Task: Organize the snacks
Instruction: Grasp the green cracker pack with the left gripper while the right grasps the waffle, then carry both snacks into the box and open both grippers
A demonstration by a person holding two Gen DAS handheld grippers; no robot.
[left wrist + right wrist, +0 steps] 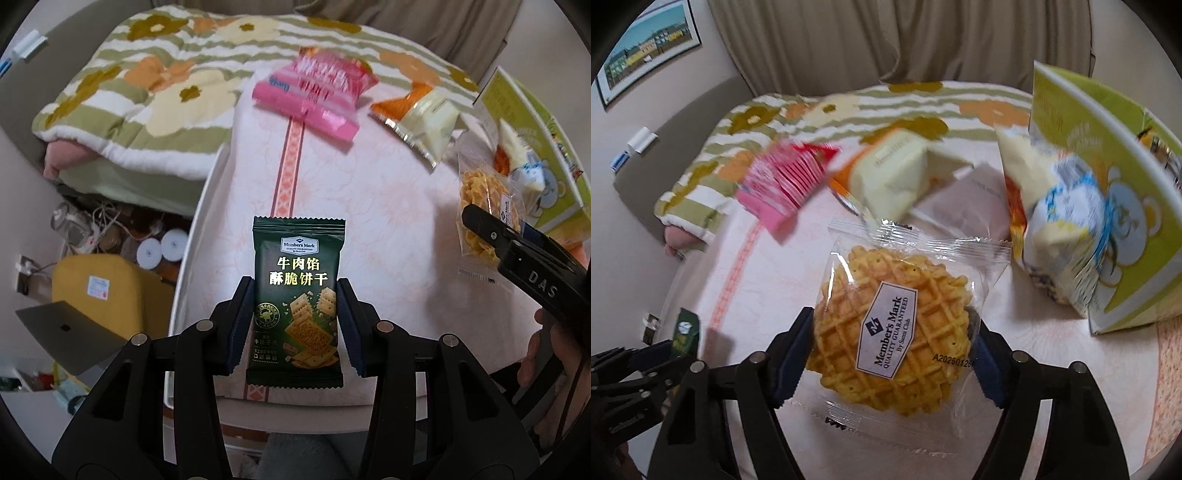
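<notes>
One dark green cracker packet [297, 295], one clear waffle packet [894, 328], one pink packet [314, 99], one pale yellow packet [428, 122], one green box [1108, 184], two grippers [295, 325] [890, 365]

Dark green cracker packet [297, 295], golden waffle [886, 332] (clear wrapper), pink snack bag [314, 92], floral-striped blanket [147, 92].

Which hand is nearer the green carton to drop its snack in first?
Right, probably. Its tongs grip the clear-wrapped waffle close beside the green carton. The left tongs hold the dark green cracker packet farther away.
</notes>
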